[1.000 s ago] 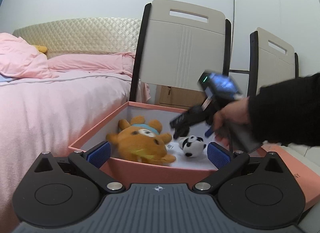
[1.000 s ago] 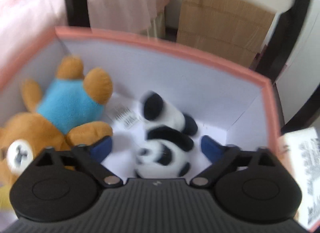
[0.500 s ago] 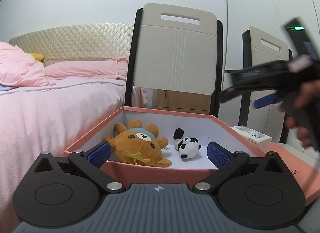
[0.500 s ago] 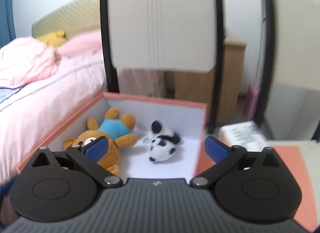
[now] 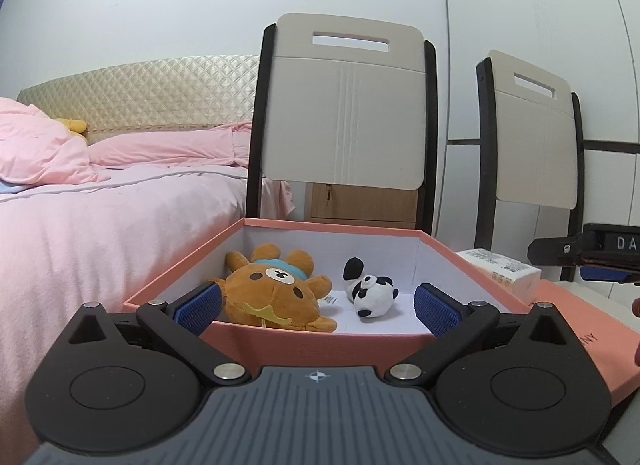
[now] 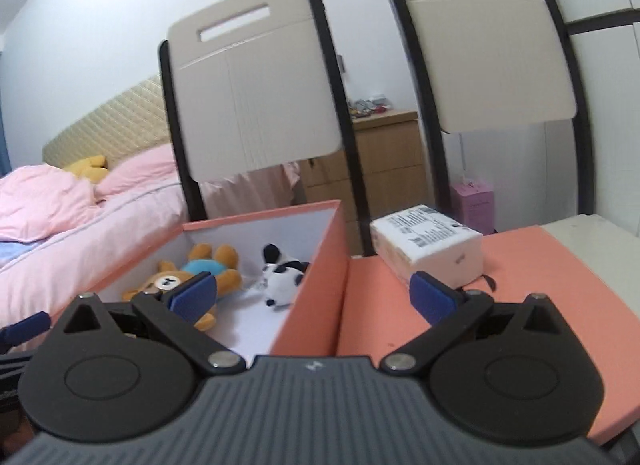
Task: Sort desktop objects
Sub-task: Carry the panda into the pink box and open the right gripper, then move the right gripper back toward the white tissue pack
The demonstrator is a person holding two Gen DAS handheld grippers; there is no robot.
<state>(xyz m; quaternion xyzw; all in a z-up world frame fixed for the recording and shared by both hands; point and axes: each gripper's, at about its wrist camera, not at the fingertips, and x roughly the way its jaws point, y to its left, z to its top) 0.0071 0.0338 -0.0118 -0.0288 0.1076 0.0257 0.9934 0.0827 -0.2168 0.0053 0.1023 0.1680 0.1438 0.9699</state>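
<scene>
Left wrist view looks into the open salmon-pink box point(image 5: 320, 339), where the brown bear plush point(image 5: 276, 293) lies on its back on the left of the white floor and the small panda plush point(image 5: 370, 289) lies just right of it, apart from it by a narrow gap with a printed tag between them. The left gripper point(image 5: 318, 307) is held nearly level, tipped slightly down at the near wall of the box; its blue-padded fingers point(image 5: 198, 305) stand wide apart with nothing gripped, one at each side of the box's front edge.

Beside the box on the right lies the flat pink lid point(image 6: 460, 305), and on its far end rests a white tissue pack point(image 6: 428, 245) with small black print too fine to read. On the lid's near corner in the left view a few pale letters show, ending in "NY".

The right gripper point(image 6: 314, 297) points slightly down, over the seam between box and lid, its fingers point(image 6: 432, 297) fully spread and empty. From the left view it shows at the right edge as a black body point(image 5: 588, 253) lettered "DA", the rest cut off, with part of a hand below it.

The desk point(image 6: 600, 233) shows pale past the lid. Two folding chairs point(image 5: 344, 113) stand behind, then a bed point(image 5: 100, 217) with pink bedding and a wooden cabinet point(image 6: 384, 169).
</scene>
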